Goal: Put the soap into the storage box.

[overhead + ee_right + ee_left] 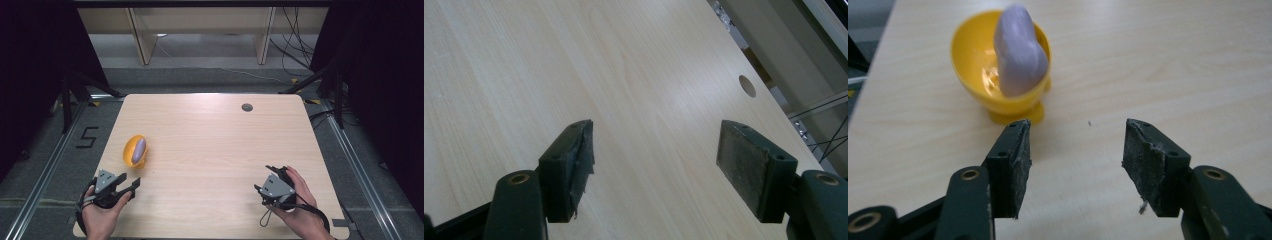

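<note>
While the yellow cup (pixel 134 151) with the purple piece (pixel 139 148) sits near the tabletop's (pixel 210 150) left edge, just beyond the released left tool (pixel 131 185), the right tool (pixel 265 181), likewise released, waits well apart.

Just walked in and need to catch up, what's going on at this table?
A person holds a claw in each hand over a wooden table. The left claw is open and empty, facing a yellow cup with a pale purple object standing in it. The right claw is open and empty over bare tabletop.

Purple obj (pixel 1019 52) in yellow cup (pixel 973 60)
</note>
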Demonstrator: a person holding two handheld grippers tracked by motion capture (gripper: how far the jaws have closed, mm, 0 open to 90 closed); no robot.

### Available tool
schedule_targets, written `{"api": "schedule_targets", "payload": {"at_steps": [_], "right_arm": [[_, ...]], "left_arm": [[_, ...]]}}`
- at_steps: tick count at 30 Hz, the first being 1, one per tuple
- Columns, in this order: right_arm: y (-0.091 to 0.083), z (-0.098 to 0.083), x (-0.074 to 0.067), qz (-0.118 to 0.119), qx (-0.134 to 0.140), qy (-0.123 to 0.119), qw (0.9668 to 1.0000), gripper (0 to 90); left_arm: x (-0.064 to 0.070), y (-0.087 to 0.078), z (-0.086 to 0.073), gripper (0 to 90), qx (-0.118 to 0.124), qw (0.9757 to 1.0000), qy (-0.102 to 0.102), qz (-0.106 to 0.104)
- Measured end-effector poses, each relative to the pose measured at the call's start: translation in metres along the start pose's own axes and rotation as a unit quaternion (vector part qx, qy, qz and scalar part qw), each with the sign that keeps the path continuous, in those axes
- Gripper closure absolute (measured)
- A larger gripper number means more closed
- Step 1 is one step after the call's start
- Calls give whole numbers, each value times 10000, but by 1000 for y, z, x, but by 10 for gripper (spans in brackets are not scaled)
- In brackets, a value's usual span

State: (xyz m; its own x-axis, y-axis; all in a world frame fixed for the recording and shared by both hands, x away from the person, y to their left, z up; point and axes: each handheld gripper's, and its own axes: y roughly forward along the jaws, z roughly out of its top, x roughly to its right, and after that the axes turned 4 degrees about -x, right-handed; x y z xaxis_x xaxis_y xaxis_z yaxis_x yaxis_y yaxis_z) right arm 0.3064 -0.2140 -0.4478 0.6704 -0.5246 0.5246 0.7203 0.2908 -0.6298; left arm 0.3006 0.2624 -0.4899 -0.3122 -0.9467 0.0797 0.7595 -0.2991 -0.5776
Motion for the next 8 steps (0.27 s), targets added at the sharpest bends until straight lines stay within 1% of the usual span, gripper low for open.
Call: {"api": "schedule_targets", "payload": {"at_steps": [1, 2, 3, 4, 5, 6, 7, 8], "right_arm": [[0, 0, 0, 35, -7, -8, 10000, 318], [1, 0, 1, -27, 41, -49, 10000, 317], [0, -1, 0, 42, -2, 34, 10000, 318], [0, -1, 1, 47, 3, 43, 10000, 317], [1, -1, 1, 66, 12, -8, 10000, 316], [1, -1, 1, 64, 10, 0, 10000, 316], [2, -1, 1, 61, 6, 6, 10000, 316], [2, -1, 1, 63, 2, 5, 10000, 316]], "left_arm": [[0, -1, -3, 441, -50, 10000, 33, 12], [1, 1, -4, 441, -27, 10000, 6, -63], [2, 0, -5, 441, -124, 9999, 11, -31], [1, 1, -5, 441, -156, 9999, 25, -59], [1, 3, -6, 441, -80, 9999, 31, -127], [2, 4, -5, 440, -68, 9999, 25, -127], [2, 4, -5, 438, -111, 9998, 24, -133], [2, 6, -5, 437, -101, 9997, -23, -224]]}}
